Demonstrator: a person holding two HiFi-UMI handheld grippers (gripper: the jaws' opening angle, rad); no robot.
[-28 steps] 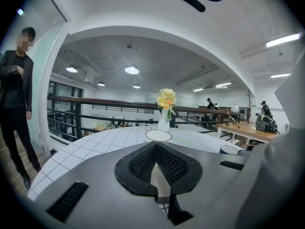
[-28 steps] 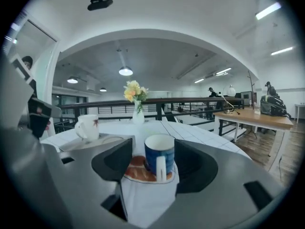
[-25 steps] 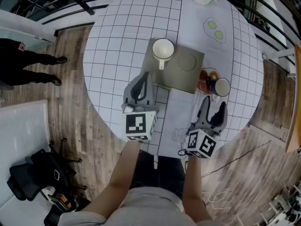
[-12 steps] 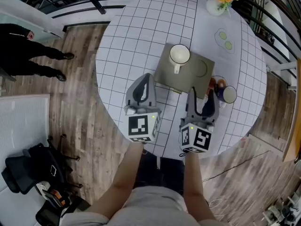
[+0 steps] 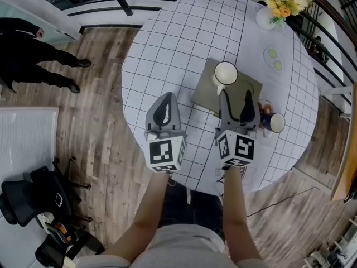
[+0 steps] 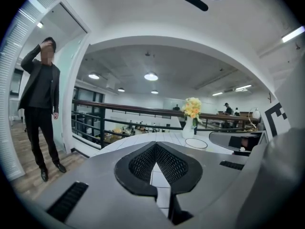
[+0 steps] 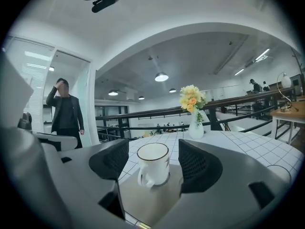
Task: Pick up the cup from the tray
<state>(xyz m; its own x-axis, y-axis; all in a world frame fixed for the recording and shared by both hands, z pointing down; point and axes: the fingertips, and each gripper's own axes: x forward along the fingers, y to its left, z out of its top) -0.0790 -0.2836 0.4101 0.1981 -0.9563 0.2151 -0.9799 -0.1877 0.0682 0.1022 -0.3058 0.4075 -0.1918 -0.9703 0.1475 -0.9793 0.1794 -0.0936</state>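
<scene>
**Head view, with both claw views: approach to the cup.** The right claw (image 5: pixel 236 96) now lies at the centre of the frame, with its jaws reaching over the lower edge of the tray (image 5: pixel 205 91). They point up the frame at the cup (image 5: pixel 225 73). A second ago this claw sat lower and to the right, off the tray and beside the dark mug (image 5: pixel 276 121). It has therefore swung across and turned to line up with its target.

The right claw's jaws have just been opening and now stand wide apart. In the right gripper view the cup appears framed in the gap between the two pads. It is upright on the tray with its handle towards the camera, still beyond the pad tips and touched by neither. Nothing is held.

The left claw (image 5: pixel 165 102) has drifted a little up the frame and hovers over the bare grid-patterned table (image 5: pixel 167 43), well left of the tray. Its jaws are together with nothing between them.

The cup stands in the upper corner of the tray, unmoved on the tray across all three head views. A vase of flowers (image 5: pixel 279 4) stands at the upper right of the table, and a person (image 5: pixel 33 60) stands on the floor at the upper left.

*Reading for the task:* alignment and opening appear complete, so the pick-up is at the reach stage. The likely remaining steps are to advance until the pads flank the cup's body, then close and lift. The handle facing the claw may foul a jaw if the approach strays sideways.
</scene>
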